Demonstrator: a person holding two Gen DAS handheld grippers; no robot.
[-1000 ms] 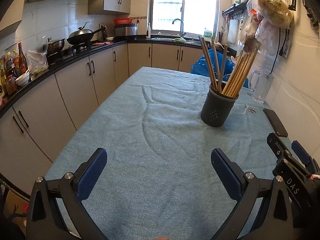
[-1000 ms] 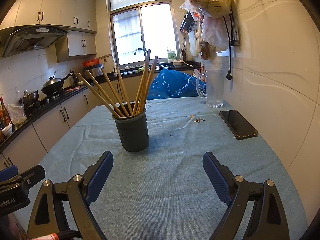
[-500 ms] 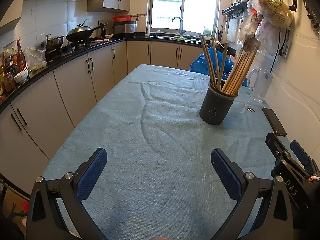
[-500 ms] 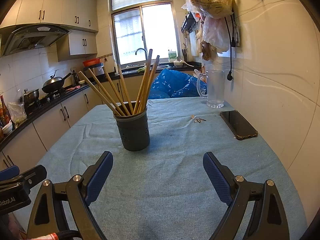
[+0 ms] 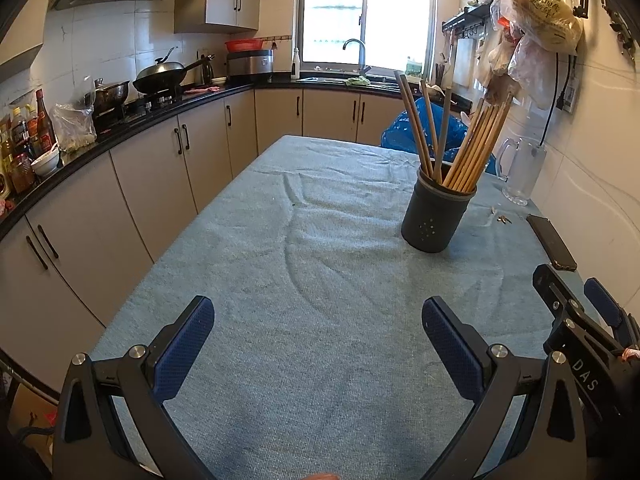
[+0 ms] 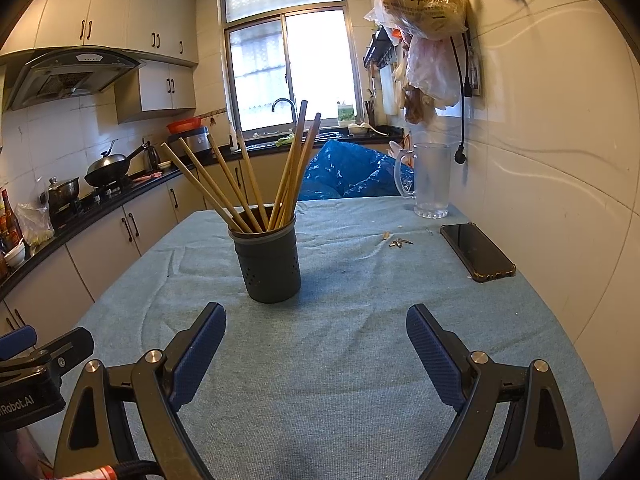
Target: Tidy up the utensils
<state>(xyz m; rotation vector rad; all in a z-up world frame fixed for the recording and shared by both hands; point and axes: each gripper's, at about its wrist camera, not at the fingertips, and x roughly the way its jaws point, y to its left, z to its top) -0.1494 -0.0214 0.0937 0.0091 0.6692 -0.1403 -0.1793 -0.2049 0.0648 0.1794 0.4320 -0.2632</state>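
A dark grey utensil holder (image 5: 435, 220) (image 6: 269, 266) stands upright on the blue-cloth table (image 5: 304, 280) (image 6: 360, 320), right of centre. Several wooden chopsticks (image 5: 476, 148) (image 6: 228, 184) stick out of it, fanned to both sides, with one grey stick among them. My left gripper (image 5: 318, 326) is open near the table's front edge, well short of the holder, nothing between its blue pads. My right gripper (image 6: 316, 334) is open too, just in front of the holder and empty. It also shows at the right edge of the left wrist view (image 5: 580, 312).
A black phone (image 6: 478, 251) (image 5: 551, 247) lies by the right wall, small keys (image 6: 400, 242) beside it. A clear glass mug (image 6: 430, 180) (image 5: 522, 170) stands behind. A blue plastic bag (image 6: 348, 170) sits past the table's far end. Cabinets and a counter run along the left.
The left wrist view has tilted up and drawn slightly back, so the holder sits a little farther away. The right gripper has barely moved. Both stay open.
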